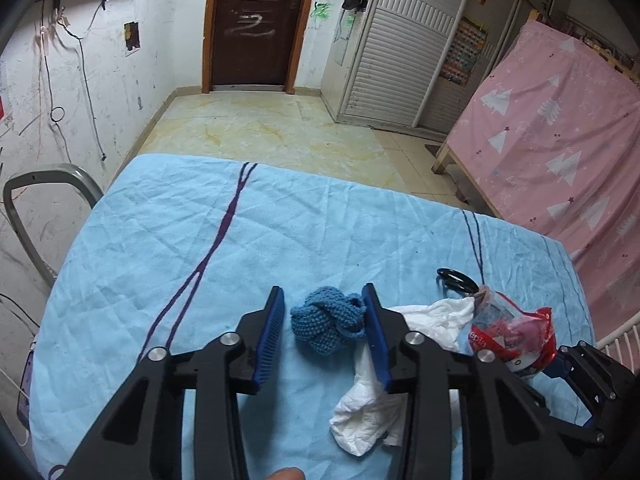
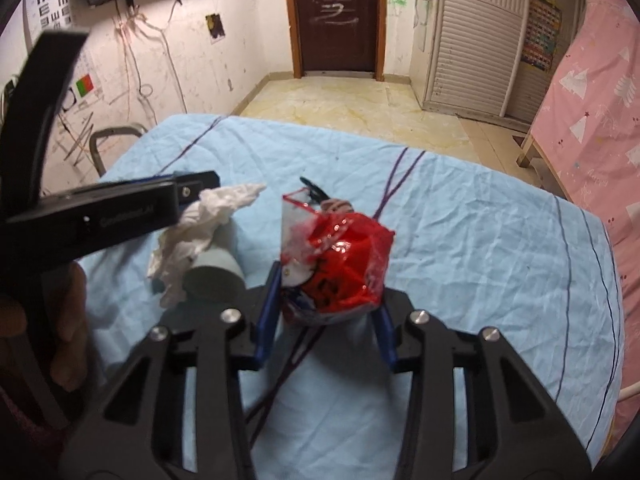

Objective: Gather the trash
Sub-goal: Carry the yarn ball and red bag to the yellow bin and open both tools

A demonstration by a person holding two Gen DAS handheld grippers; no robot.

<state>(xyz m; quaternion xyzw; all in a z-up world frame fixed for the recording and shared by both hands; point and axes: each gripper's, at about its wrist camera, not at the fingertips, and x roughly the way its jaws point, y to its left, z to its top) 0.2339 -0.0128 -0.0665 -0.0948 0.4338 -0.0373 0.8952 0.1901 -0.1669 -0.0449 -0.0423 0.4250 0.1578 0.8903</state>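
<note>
Your right claw point(image 2: 326, 300) pinching the red snack wrapper point(image 2: 340, 264), your left claw point(image 1: 326, 332) spread around the blue knitted ball point(image 1: 326, 322), crumpled white tissue point(image 1: 372, 404) touching its right finger.

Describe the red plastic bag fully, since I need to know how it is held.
The red plastic bag is a crumpled, glossy film wrapper, red with clear and white patches and dark print. It sits bunched, its torn clear mouth upward, on the light blue cloth. The right gripper has its blue pads pressed on the bag's lower sides. Black scissor handles show just behind it.
</note>
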